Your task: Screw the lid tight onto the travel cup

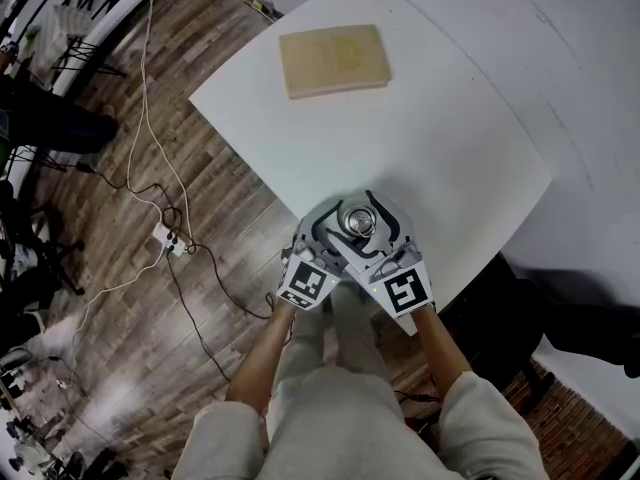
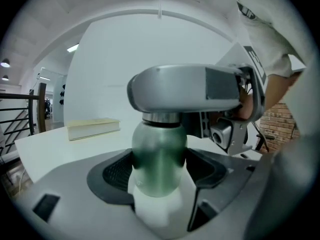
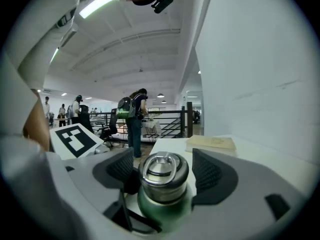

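Forearms (image 1: 262, 363) reach forward; left tool (image 2: 159, 171) clamps travel cup (image 2: 159, 146), right tool (image 3: 167, 170) stands released around lid (image 3: 164, 178).

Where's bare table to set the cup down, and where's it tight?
Free: the wide white stretch of table between the book and the travel cup, and the whole side right of the book, out to the right corner. Tight: the near edge, where the left gripper clamps the cup body and the right gripper stands open around the lid.
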Demonstrator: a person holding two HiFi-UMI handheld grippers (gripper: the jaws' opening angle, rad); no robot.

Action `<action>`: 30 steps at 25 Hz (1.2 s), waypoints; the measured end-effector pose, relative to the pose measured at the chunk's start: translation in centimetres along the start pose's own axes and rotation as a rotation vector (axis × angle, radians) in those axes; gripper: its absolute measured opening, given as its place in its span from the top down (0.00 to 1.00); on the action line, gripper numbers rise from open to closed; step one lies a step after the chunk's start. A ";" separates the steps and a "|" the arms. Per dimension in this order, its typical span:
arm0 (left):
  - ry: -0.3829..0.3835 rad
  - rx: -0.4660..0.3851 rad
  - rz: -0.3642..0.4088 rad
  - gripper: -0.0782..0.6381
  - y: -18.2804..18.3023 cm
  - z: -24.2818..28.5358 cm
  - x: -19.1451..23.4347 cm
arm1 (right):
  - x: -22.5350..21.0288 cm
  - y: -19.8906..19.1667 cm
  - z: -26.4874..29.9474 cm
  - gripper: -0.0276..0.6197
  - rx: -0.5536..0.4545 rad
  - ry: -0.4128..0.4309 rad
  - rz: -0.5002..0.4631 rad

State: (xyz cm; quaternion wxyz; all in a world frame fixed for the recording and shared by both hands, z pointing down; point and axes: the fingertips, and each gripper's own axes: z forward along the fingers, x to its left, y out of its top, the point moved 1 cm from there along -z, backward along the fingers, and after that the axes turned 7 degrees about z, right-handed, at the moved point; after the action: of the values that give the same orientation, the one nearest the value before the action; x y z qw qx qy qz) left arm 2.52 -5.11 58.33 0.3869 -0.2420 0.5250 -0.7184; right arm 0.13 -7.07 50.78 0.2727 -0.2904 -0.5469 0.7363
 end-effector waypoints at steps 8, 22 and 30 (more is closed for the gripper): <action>-0.006 -0.002 0.005 0.42 -0.2 0.2 0.1 | 0.4 -0.4 -0.3 0.44 0.092 0.212 -0.119; -0.008 -0.002 0.009 0.42 -0.2 0.1 0.0 | 0.8 -1.1 -0.4 0.55 0.165 0.384 -0.164; -0.006 0.011 0.000 0.42 -0.6 0.0 0.0 | 0.5 -1.2 -0.2 0.56 0.146 0.304 -0.146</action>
State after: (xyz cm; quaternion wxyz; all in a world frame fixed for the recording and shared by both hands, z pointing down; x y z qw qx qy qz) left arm 2.37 -5.03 58.88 0.3900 -0.2419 0.5198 -0.7206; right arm 0.08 -6.24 51.86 0.4253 -0.3372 -0.4641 0.7000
